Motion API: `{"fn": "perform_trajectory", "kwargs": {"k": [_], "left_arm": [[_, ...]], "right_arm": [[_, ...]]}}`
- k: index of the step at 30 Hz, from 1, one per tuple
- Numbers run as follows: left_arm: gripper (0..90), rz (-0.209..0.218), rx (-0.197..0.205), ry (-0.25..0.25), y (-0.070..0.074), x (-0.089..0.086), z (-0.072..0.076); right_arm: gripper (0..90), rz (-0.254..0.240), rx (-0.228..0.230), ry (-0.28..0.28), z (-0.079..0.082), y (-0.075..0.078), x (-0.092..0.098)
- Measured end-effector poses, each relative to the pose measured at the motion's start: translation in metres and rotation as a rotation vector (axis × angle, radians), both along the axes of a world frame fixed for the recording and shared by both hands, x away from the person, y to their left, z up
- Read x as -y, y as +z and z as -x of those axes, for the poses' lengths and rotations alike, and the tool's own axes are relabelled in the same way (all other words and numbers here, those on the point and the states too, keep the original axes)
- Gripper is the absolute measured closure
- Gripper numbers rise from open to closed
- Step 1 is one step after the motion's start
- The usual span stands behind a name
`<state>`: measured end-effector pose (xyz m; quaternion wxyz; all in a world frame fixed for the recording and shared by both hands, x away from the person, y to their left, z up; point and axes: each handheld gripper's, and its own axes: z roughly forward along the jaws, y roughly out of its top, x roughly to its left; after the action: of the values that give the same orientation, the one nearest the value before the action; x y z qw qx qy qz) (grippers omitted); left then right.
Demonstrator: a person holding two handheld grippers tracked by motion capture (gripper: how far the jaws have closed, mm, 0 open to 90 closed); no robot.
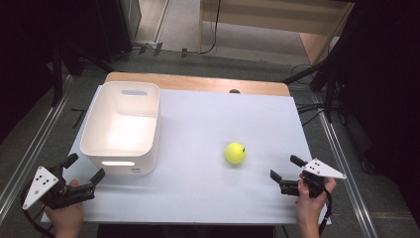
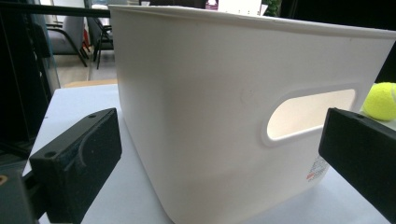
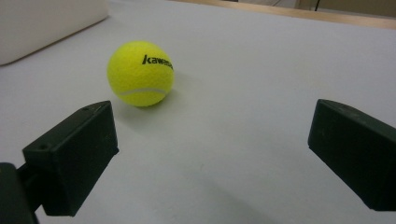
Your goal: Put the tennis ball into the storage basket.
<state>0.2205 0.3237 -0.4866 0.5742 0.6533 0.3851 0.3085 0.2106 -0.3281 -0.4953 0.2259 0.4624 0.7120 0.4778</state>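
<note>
A yellow tennis ball (image 1: 235,152) lies on the white table top, right of centre. In the right gripper view the ball (image 3: 140,73) rests a short way ahead and to the left of the jaws. My right gripper (image 1: 288,168) is open near the table's front right, pointing left toward the ball, nothing between its jaws. A white plastic bin (image 1: 123,126) with cut-out handles stands at the left. My left gripper (image 1: 84,167) is open just in front of the bin's near wall (image 2: 210,121), nothing between its jaws. The ball (image 2: 380,101) peeks past the bin's right side.
The table top (image 1: 198,193) has a wooden strip along its far edge. Metal rails run along the floor on both sides. Dark stands and cables sit beyond the table's far corners.
</note>
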Motion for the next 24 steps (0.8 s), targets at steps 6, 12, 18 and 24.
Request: {"fn": "perform_trajectory", "kwargs": {"k": [6,12,18,24], "left_arm": [[0.0,-0.001,0.001,0.001,0.000,0.000,0.000],[0.0,-0.001,-0.005,-0.001,0.000,0.000,-0.001],[0.0,-0.005,-0.005,0.000,0.001,0.001,-0.001],[0.0,-0.005,-0.005,0.001,0.001,0.001,-0.001]], "right_arm": [[0.2,0.032,-0.032,0.051,-0.013,0.006,-0.010],[0.2,0.061,-0.069,0.095,-0.024,0.013,-0.019],[0.3,0.087,-0.099,0.126,-0.033,0.022,-0.027],[0.3,0.121,-0.120,0.159,-0.043,0.030,-0.036]]}}
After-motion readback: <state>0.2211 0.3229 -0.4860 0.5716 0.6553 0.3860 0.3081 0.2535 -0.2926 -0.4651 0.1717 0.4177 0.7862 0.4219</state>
